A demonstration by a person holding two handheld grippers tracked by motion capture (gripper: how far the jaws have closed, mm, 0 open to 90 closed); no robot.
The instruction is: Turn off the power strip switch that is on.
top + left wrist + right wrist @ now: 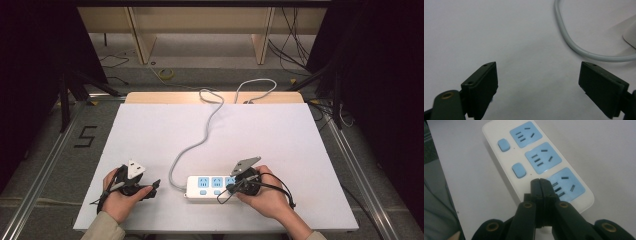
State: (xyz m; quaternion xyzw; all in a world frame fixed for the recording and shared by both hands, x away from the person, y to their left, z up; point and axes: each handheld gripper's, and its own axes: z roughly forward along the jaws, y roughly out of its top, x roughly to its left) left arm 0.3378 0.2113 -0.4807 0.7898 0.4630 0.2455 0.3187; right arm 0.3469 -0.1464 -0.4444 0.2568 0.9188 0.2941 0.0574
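A white power strip [210,187] with three blue sockets lies near the table's front edge. Its grey cable [200,142] runs back over the far edge. In the right gripper view the power strip [510,157] shows two blue switches beside the sockets. My right gripper [540,181] is shut, and its tips rest on the strip just left of the nearest socket, hiding what lies under them. In the high view the right gripper [231,186] sits at the strip's right end. My left gripper [155,185] stands open left of the strip. The left gripper [537,65] holds nothing, with the cable [579,50] and a corner of the strip [630,35] ahead.
A white sheet [150,135] covers the table. Metal rails run along both sides, and a "5" mark [86,136] lies on the floor at left. Wooden furniture legs and loose cables stand beyond the far edge.
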